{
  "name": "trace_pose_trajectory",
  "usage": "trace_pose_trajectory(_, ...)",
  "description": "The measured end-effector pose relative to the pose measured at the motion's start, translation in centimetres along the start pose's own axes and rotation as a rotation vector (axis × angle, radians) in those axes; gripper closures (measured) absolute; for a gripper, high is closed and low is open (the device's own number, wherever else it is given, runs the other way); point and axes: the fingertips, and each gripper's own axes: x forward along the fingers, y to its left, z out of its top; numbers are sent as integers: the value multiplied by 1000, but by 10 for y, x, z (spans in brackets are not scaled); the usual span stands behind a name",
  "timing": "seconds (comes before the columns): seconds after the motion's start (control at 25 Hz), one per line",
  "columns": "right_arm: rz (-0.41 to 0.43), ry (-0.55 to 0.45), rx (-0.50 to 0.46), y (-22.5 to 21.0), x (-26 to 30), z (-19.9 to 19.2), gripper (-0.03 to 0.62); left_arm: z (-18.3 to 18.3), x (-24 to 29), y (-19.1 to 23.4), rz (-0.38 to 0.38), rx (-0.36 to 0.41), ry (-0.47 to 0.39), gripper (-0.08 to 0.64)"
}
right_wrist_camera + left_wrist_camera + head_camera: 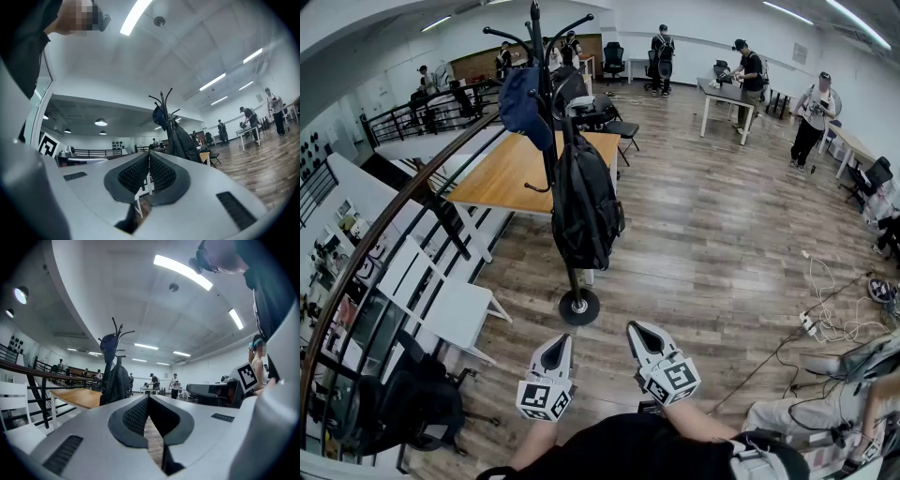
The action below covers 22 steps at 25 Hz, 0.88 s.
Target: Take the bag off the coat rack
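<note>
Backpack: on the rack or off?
On: the black backpack hangs from the coat rack, its bottom clear of the floor.

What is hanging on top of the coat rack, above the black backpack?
A dark blue cap hangs from an upper hook of the coat rack; the other top hooks are bare. The backpack covers the pole below, hiding its own hook.

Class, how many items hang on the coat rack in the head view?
2: a black backpack hanging down the coat rack, and a blue cap higher up, to the backpack's left. More may hide behind them.
</note>
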Motion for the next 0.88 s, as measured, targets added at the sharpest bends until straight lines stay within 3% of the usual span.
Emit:
trace_pose_trajectory(0.24,-3,7,12,-5,-5,0,559,-1,6,-14,-51,-15,6,549)
trace_pose_trajectory(0.88,-3,-52,84,-36,-24,8,558,-2,29,-28,-57,-24,13,549)
